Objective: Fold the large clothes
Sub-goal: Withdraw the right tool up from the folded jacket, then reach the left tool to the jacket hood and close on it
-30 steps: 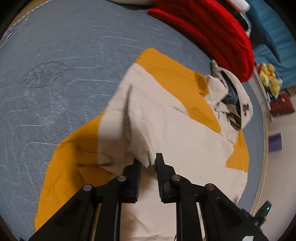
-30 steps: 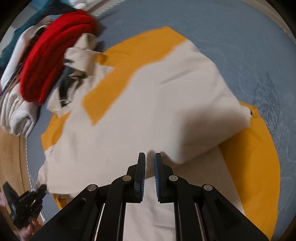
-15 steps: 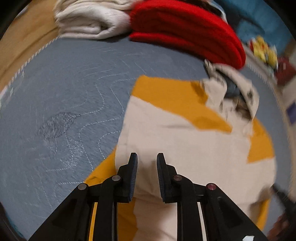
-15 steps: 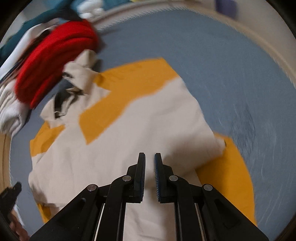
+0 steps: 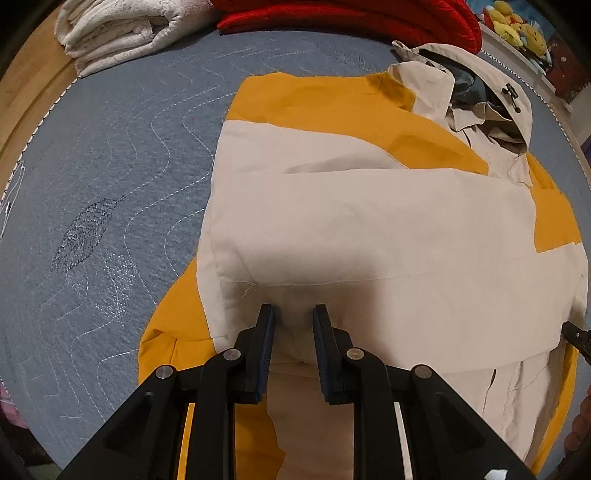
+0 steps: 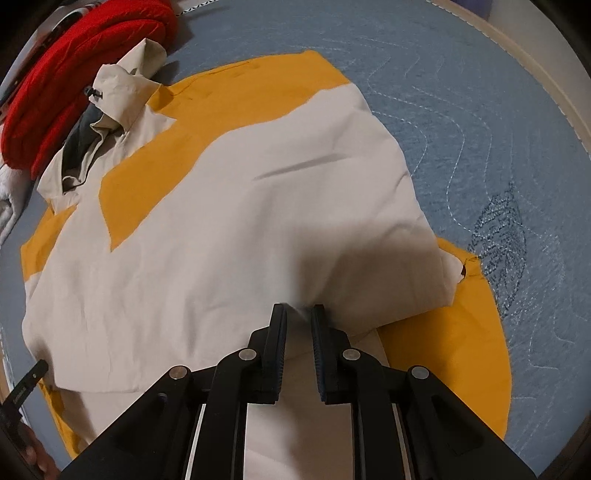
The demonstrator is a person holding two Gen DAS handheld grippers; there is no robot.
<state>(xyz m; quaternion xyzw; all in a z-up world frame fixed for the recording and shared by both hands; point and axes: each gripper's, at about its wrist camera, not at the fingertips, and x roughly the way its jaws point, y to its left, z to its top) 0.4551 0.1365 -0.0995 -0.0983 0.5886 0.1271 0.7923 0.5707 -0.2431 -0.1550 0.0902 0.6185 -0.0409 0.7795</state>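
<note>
A beige and yellow hooded jacket (image 5: 369, 229) lies on the grey-blue quilted mat (image 5: 110, 166), with its lower part folded up over the body. Its hood (image 5: 491, 92) lies at the far right. My left gripper (image 5: 293, 314) is open and empty, its jaws apart just above the folded hem. In the right wrist view the jacket (image 6: 221, 221) fills the middle and the hood (image 6: 110, 103) is at the far left. My right gripper (image 6: 299, 314) is slightly open, with the fabric edge just at its tips; nothing is clamped.
A red knitted garment (image 5: 369, 18) and folded white towels (image 5: 118, 33) lie at the mat's far edge. The red garment also shows in the right wrist view (image 6: 74, 66). Yellow plush toys (image 5: 517, 26) sit beyond. A wooden floor (image 5: 22, 103) borders the mat at left.
Both grippers carried the jacket's lower edge up over the body and laid it flat. The left gripper, shut on fabric a second ago, has opened and let go; the right jaws have parted a little.
</note>
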